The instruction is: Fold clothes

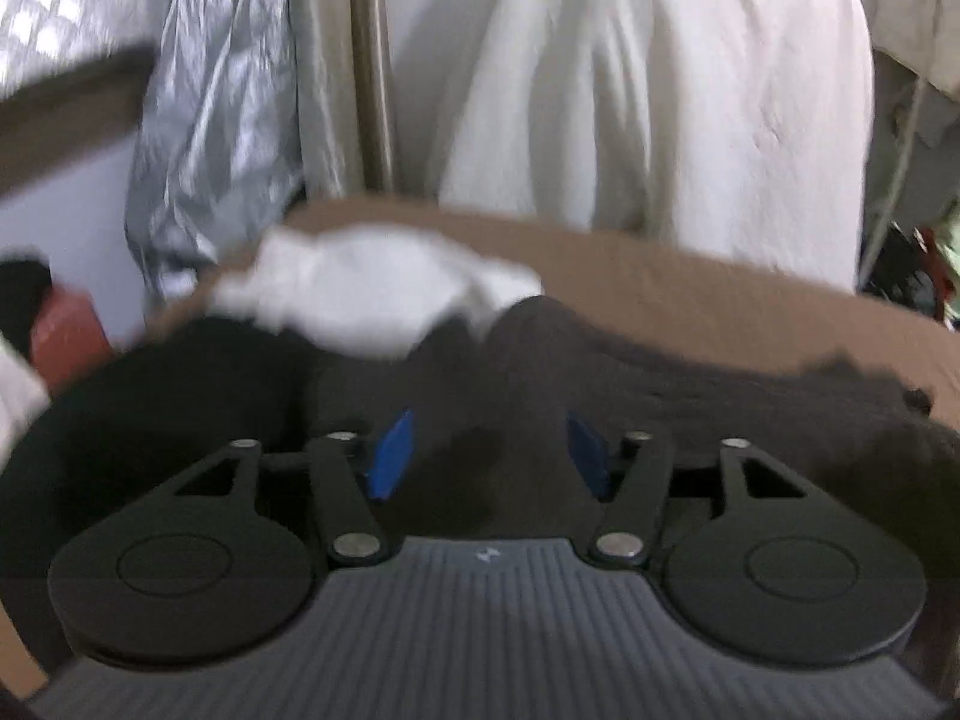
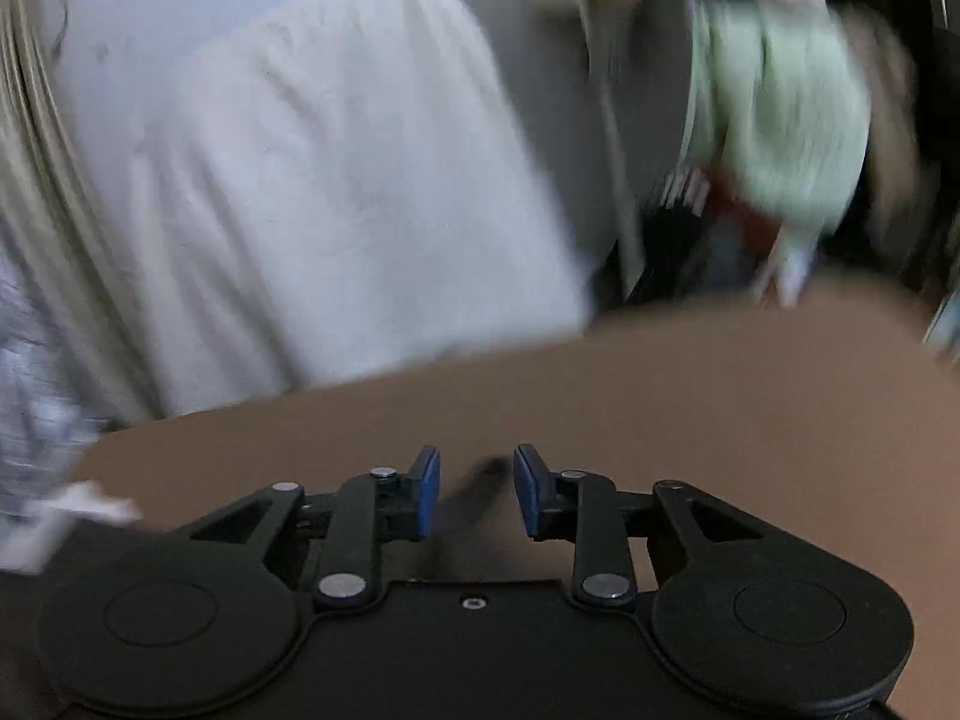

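Note:
In the left wrist view a dark grey garment [image 1: 630,366] lies spread on a brown surface [image 1: 720,288], with a crumpled white cloth [image 1: 372,294] behind it. My left gripper [image 1: 489,450] hangs over the dark garment, its blue pads [image 1: 393,453] wide apart with dark cloth between them. In the right wrist view my right gripper [image 2: 477,495] is open above the bare brown surface [image 2: 660,408], pads [image 2: 427,489] apart, holding nothing. A white cloth edge [image 2: 66,519] shows at the far left. Both views are motion-blurred.
A large white hanging fabric [image 1: 660,78] stands behind the surface, also in the right wrist view [image 2: 330,180]. A silver plastic cover [image 1: 210,120] hangs at the left. A pale green cloth [image 2: 780,114] and dark clutter [image 2: 690,252] sit at the back right.

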`<action>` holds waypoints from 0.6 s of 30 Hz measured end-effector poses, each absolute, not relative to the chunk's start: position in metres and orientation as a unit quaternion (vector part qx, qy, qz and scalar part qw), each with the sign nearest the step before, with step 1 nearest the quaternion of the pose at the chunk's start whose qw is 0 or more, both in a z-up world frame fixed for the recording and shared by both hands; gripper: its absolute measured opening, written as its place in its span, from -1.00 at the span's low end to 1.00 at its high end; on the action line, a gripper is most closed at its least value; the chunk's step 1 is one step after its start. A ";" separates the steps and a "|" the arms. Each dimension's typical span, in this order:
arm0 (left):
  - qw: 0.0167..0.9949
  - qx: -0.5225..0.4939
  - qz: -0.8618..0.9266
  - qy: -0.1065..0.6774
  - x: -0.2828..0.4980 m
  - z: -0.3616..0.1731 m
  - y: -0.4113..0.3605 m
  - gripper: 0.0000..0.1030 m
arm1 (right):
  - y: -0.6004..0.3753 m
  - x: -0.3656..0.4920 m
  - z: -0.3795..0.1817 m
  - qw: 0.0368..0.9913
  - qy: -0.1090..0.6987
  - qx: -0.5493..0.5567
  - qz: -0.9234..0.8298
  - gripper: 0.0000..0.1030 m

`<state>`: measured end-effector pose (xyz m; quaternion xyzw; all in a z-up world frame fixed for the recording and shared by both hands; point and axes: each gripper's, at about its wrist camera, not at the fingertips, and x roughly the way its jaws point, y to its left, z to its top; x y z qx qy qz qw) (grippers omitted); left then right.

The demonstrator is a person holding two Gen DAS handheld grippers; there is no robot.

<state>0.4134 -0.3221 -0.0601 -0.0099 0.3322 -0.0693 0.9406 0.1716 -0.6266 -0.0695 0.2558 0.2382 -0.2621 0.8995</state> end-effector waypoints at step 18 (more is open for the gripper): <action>0.918 -0.116 -0.131 0.355 0.289 -0.151 -0.276 0.22 | -0.466 0.064 -0.223 0.850 0.323 0.381 -0.171 0.40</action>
